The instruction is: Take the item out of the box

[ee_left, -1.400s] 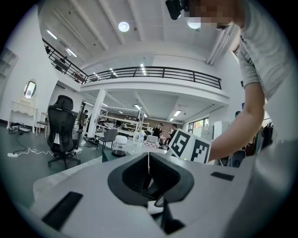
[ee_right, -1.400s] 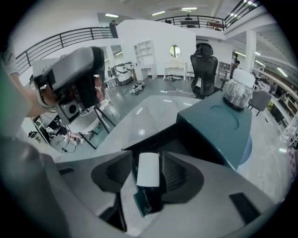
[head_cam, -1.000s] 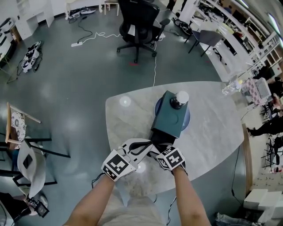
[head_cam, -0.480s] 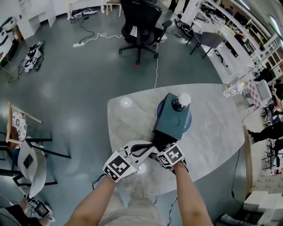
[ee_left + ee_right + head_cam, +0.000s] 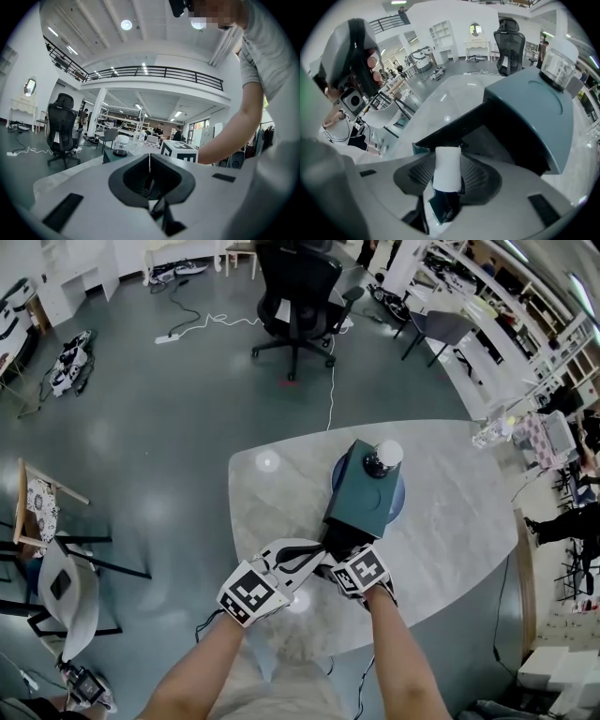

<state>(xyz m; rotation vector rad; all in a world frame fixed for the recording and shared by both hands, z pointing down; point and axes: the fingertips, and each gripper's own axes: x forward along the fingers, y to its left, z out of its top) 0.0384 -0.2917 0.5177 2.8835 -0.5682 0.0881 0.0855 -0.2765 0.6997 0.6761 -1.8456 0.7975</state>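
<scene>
Extraction started, not finished: the white item (image 5: 447, 174) sits at the open near mouth of the box (image 5: 525, 117), long axis along the jaws, far end toward the opening. Jaws of the right gripper (image 5: 447, 161) have just been closing, pads now on its sides. The left gripper (image 5: 149, 174) is pinched together. Remaining, I'd say: pull it clear.

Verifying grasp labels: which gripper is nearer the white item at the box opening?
Right. The right gripper has the white item between its tongs, which have just been closing, at the teal box opening; the left gripper sits alongside, tongs together.
</scene>
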